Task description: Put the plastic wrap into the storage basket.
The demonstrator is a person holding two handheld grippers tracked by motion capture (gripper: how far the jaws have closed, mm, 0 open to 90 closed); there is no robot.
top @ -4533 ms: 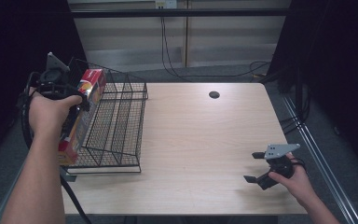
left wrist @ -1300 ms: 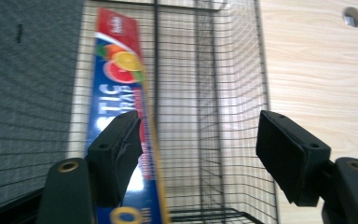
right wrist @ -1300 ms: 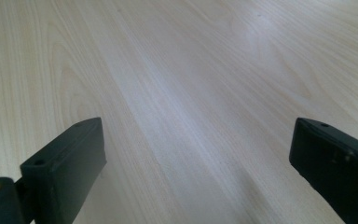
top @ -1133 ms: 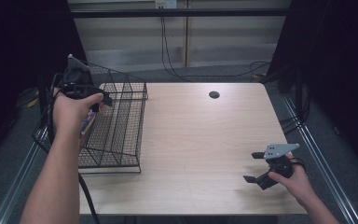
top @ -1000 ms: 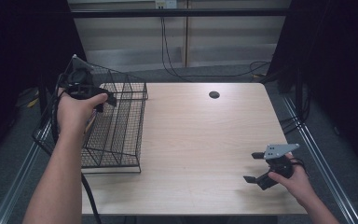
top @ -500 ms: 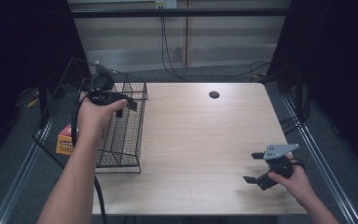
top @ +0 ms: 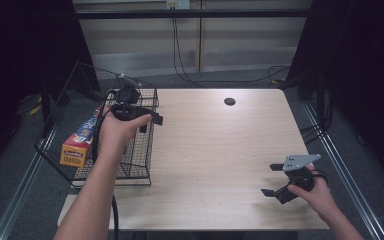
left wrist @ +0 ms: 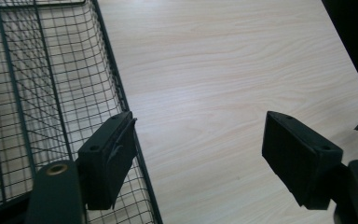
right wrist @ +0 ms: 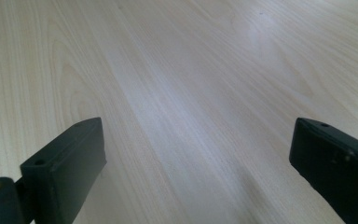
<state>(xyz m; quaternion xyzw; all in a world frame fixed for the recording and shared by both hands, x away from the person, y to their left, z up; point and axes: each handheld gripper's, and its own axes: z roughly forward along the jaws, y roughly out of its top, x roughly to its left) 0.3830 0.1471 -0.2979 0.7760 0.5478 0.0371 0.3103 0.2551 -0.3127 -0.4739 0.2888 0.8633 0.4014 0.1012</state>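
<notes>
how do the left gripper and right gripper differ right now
The left gripper is held up at the wire basket, one of its jaws at the basket's wire edge; the right gripper sits low over bare table near the front right corner. The right gripper carries a grey three-cornered plate; no such plate can be made out on the left gripper. Both have their jaws spread wide with nothing between them.

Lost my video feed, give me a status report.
Left hand-held gripper open, empty, over wire basket's right rim. Right hand-held gripper open, empty, low over table. Long box in basket. Nothing blocking.
</notes>
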